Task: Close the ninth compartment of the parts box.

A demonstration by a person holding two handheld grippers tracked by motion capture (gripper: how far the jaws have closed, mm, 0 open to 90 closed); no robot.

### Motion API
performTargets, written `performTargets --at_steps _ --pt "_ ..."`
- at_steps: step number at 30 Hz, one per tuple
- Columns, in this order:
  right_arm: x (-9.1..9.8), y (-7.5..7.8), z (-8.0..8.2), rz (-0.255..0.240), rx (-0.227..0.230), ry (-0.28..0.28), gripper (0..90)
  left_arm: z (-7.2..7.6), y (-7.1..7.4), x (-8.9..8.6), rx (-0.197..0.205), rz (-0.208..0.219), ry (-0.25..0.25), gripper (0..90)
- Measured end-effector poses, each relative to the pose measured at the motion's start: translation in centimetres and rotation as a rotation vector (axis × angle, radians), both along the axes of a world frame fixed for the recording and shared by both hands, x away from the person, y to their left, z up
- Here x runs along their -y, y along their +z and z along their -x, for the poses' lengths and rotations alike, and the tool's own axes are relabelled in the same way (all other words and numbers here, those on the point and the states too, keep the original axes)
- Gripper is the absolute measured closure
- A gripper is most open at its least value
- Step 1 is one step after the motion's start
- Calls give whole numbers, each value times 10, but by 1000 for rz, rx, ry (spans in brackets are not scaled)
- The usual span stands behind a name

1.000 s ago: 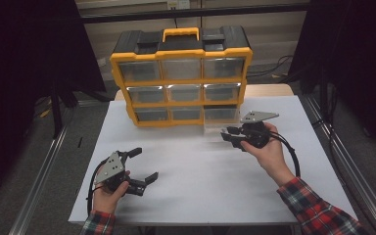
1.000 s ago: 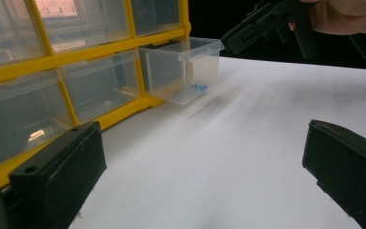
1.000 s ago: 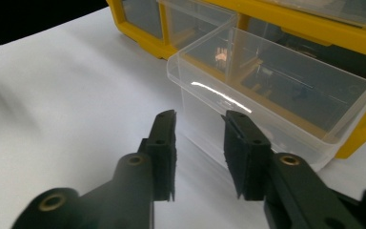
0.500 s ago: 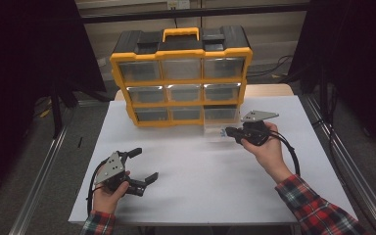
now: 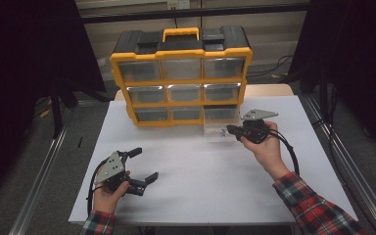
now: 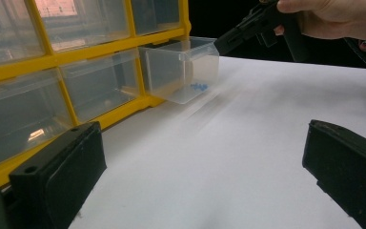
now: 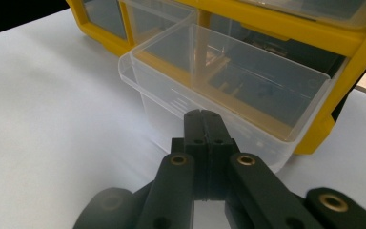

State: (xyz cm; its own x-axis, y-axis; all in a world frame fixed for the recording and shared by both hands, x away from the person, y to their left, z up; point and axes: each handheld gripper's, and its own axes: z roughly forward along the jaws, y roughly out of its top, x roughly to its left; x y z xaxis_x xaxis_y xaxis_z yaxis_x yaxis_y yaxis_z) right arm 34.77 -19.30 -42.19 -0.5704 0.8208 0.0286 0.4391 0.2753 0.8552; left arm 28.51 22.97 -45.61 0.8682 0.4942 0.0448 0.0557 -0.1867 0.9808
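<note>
Right gripper view shows your right gripper [image 7: 204, 117] pinched shut on the front lip of the clear drawer [image 7: 228, 90], drawn halfway out of the yellow organizer [image 5: 181, 78] at its 5 o'clock corner, so you can pull it. Your left gripper [image 5: 144, 166] waits open at 7 o'clock.

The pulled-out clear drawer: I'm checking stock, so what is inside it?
Small blue bits lie on the floor of the clear drawer; their kind is too small to tell.
</note>
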Motion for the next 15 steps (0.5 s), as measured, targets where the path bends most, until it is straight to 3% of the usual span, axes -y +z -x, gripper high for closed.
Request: performTargets --at_steps 15 --pt "-7 -1 -5 -4 27 -12 900 0 0 0 0 2 0 4"
